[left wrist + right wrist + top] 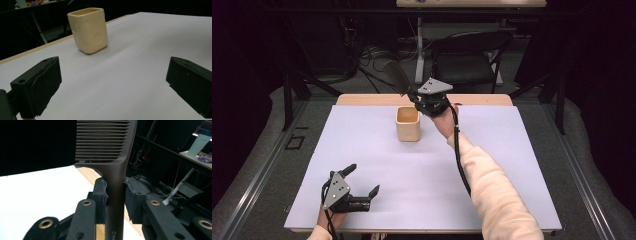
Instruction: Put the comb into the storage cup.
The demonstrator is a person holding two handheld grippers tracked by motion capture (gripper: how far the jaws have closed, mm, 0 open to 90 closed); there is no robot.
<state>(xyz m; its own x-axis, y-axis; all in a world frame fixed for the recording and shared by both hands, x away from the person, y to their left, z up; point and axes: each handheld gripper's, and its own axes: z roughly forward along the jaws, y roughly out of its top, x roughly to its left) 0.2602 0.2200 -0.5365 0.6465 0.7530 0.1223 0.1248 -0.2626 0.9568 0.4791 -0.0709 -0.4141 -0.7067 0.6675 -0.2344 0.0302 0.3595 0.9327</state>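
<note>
A cream square cup (407,123) stands upright on the white table cover (362,150), towards the far middle. Just beyond and above the cup, my right gripper (414,95) is shut on the handle of a dark brown comb (395,76), whose toothed end points up and to the left. In the right gripper view the comb (110,150) rises between the two pads, which press its handle from both sides. My left gripper (362,181) rests low near the front left of the table, jaws wide apart and holding nothing. The cup (88,30) stands ahead of it.
A wooden table edge (362,99) runs along the far side of the cover. Behind the table stand a black folding chair (469,60), cables and dark stands. The person's sleeved right forearm (492,185) crosses the right half of the table.
</note>
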